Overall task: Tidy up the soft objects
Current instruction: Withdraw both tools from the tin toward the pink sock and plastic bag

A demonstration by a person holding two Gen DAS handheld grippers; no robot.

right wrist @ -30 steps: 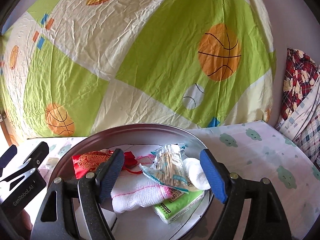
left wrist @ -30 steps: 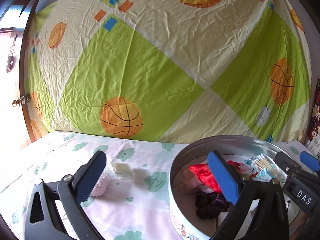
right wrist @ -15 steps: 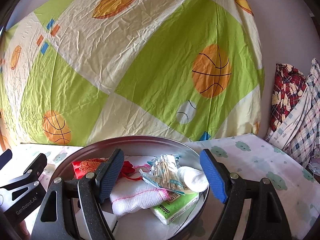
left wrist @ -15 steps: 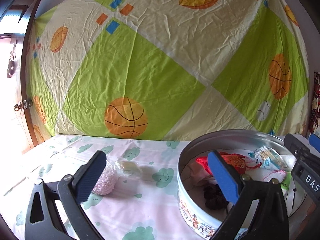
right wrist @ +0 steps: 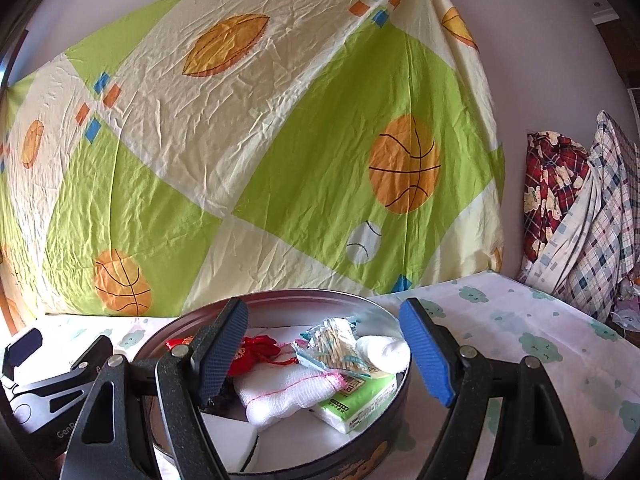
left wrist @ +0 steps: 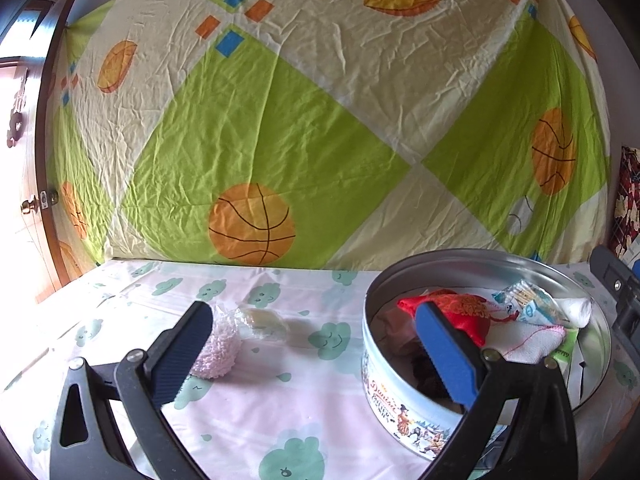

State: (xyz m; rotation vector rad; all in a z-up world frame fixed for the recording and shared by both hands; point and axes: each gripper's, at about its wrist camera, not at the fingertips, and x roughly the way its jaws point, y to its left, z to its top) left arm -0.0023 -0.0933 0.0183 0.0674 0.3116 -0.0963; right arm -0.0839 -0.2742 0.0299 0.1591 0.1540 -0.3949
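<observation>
A round metal cookie tin (left wrist: 404, 408) (right wrist: 280, 300) stands on the cloud-print cloth. It holds a red embroidered pouch (left wrist: 460, 308) (right wrist: 256, 354), a white gauze cloth (right wrist: 284, 394), a cotton-swab packet (right wrist: 332, 344), a white roll (right wrist: 384, 350) and a green tissue pack (right wrist: 356, 402). A pink knitted ball (left wrist: 218, 350) and a clear-wrapped yellowish piece (left wrist: 262, 320) lie on the cloth left of the tin. My left gripper (left wrist: 316, 356) is open and empty above the cloth between ball and tin. My right gripper (right wrist: 324, 354) is open and empty over the tin.
A green and cream sheet with basketballs (left wrist: 320, 120) hangs behind the table. Plaid clothes (right wrist: 580, 216) hang at the far right. A wooden door (left wrist: 36, 208) is at the left. The cloud-print cloth (right wrist: 520, 340) stretches right of the tin.
Both grippers have drawn back and up from the tin, so more of the table and backdrop shows. The tin's contents and the ball have not moved.
</observation>
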